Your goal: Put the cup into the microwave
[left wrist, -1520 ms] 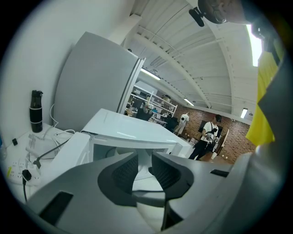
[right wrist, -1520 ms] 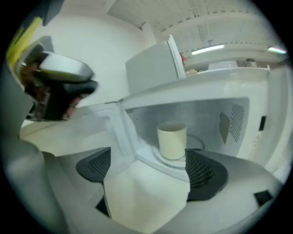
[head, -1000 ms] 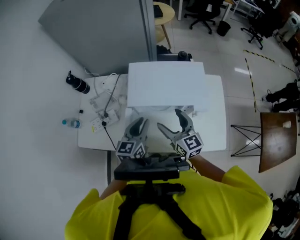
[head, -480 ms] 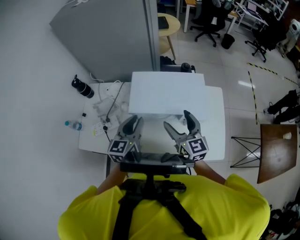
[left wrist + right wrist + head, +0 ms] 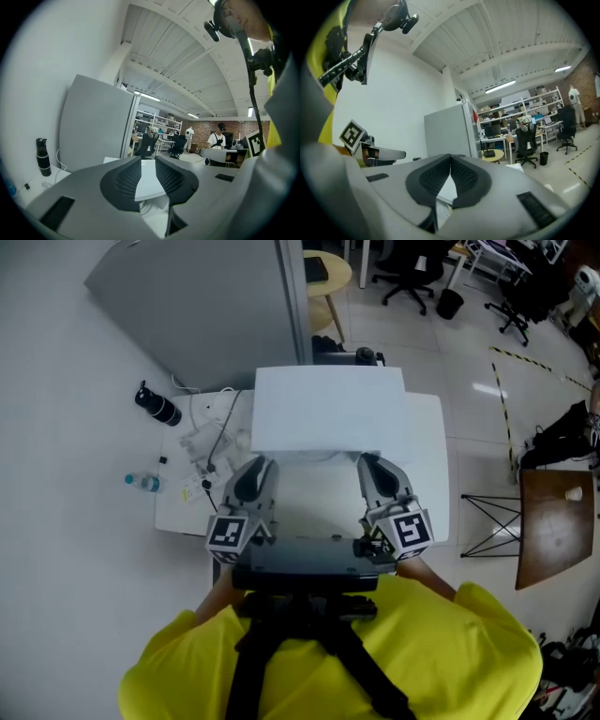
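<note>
Right jaws pressed together on nothing, left jaws a little apart, also empty.

You hold the left gripper (image 5: 255, 470) and the right gripper (image 5: 373, 467) side by side over the near edge of the table (image 5: 427, 474), in front of the white microwave (image 5: 328, 409). I cannot find the cup for sure; a pale round shape under the microwave's front edge is possibly it. If you reach there with the right jaws closed like this, the tips will probably push it over instead of taking it, and the top of the microwave hides the contact from you.
</note>
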Tool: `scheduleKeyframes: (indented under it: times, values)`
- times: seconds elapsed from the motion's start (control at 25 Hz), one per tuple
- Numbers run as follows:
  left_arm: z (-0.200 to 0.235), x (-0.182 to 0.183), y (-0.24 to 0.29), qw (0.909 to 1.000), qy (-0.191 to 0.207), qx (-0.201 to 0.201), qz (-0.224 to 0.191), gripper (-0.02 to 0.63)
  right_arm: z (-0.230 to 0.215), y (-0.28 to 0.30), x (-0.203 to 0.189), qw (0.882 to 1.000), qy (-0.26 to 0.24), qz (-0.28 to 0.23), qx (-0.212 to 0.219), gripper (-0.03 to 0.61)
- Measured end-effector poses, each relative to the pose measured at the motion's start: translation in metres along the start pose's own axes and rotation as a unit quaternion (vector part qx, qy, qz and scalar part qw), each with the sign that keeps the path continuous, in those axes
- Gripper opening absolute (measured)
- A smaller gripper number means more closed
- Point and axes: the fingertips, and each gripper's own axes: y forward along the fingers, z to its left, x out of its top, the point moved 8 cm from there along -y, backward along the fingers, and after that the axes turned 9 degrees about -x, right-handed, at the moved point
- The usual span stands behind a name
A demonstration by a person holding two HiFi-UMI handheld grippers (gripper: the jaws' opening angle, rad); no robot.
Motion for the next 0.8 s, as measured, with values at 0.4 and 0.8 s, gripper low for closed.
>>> scheduleKeyframes:
  times: [0.4,0.8]
  values:
    - [-0.006,-0.001,-0.007,0.9998,0.007,0.018,-0.011,0.089,-0.004,-0.021,-0.009,1.0,0.006,-0.003,-0.009,0.005]
    - [-0.008,-0.004,-0.012,0.9994,0.024,0.022,-0.008,0.089,-0.005,-0.029,-0.012,1.0,0.01,0.0,-0.012,0.005]
